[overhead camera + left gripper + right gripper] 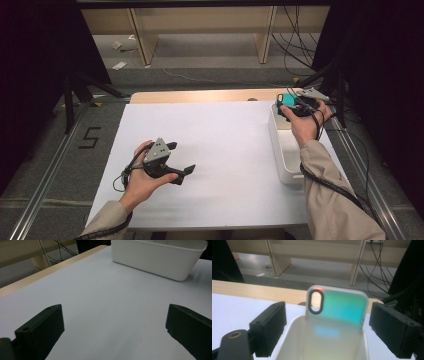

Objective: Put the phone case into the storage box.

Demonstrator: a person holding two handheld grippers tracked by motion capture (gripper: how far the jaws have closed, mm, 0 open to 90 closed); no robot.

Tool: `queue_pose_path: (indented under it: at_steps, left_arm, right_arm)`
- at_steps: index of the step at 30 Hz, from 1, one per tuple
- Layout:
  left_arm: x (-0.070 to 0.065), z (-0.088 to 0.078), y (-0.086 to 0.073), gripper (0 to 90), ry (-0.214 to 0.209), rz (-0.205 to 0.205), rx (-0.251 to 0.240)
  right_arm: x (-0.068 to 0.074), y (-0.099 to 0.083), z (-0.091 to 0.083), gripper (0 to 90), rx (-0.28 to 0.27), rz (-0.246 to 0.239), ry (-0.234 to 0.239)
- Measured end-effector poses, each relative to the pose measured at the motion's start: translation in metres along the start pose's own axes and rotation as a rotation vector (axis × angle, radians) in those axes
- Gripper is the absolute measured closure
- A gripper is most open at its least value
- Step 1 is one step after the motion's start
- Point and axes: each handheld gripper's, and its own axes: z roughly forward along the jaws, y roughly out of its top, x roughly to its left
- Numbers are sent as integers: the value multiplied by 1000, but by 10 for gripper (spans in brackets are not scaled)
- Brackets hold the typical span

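The right gripper (325,330) sits low in its own view w/ jaws spread wide & nothing pinched. Between them, just ahead, a shiny teal phone case (337,307) stands up tall inside the white bin (294,325), long side up & down. In the high view that's upper right. The left gripper (172,160), lower left, is also spread wide & far from the bin, so the right hand is nearer.
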Motion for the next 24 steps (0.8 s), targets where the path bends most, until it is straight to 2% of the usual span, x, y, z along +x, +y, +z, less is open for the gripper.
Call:
queue_pose_path:
  at_steps: [6,24]
  left_arm:
    - [0,0,0,9,0,-1,1]
    - [0,0,0,9,1,-1,2]
  right_arm:
    - [5,-2,-6,156,3,-14,14]
    - [20,-7,-21,166,-9,-35,101]
